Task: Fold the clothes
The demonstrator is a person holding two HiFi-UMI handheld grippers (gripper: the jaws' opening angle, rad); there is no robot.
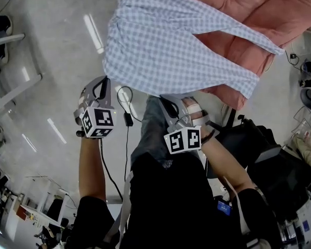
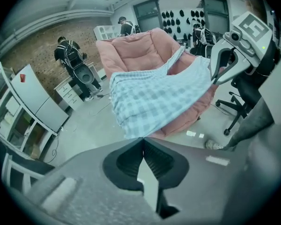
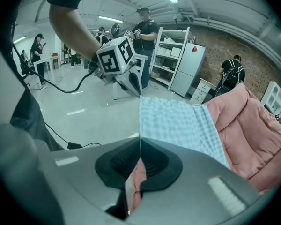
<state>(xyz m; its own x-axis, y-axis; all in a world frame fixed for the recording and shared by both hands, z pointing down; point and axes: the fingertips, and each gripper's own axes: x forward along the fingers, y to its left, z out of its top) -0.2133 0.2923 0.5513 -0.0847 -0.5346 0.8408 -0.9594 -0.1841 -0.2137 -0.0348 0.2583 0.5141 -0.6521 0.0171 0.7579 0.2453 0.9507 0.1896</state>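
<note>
A light blue checked garment (image 1: 166, 40) hangs spread out in front of me, its far part lying over a pink padded chair (image 1: 249, 14). My left gripper (image 1: 104, 82) is shut on the garment's near left corner. My right gripper (image 1: 163, 98) is shut on the near right corner. In the left gripper view the cloth (image 2: 154, 97) runs down to the closed jaws of the left gripper (image 2: 141, 138). The right gripper view shows the cloth (image 3: 178, 123) meeting the closed jaws of the right gripper (image 3: 139, 137). The fabric between the two grips sags slightly.
A black office chair (image 1: 269, 160) stands at my right. A black cable with a plug (image 1: 127, 117) lies on the grey floor below the cloth. White cabinets (image 2: 37, 102) and a shelf unit (image 3: 171, 55) line the walls, and several people stand in the background.
</note>
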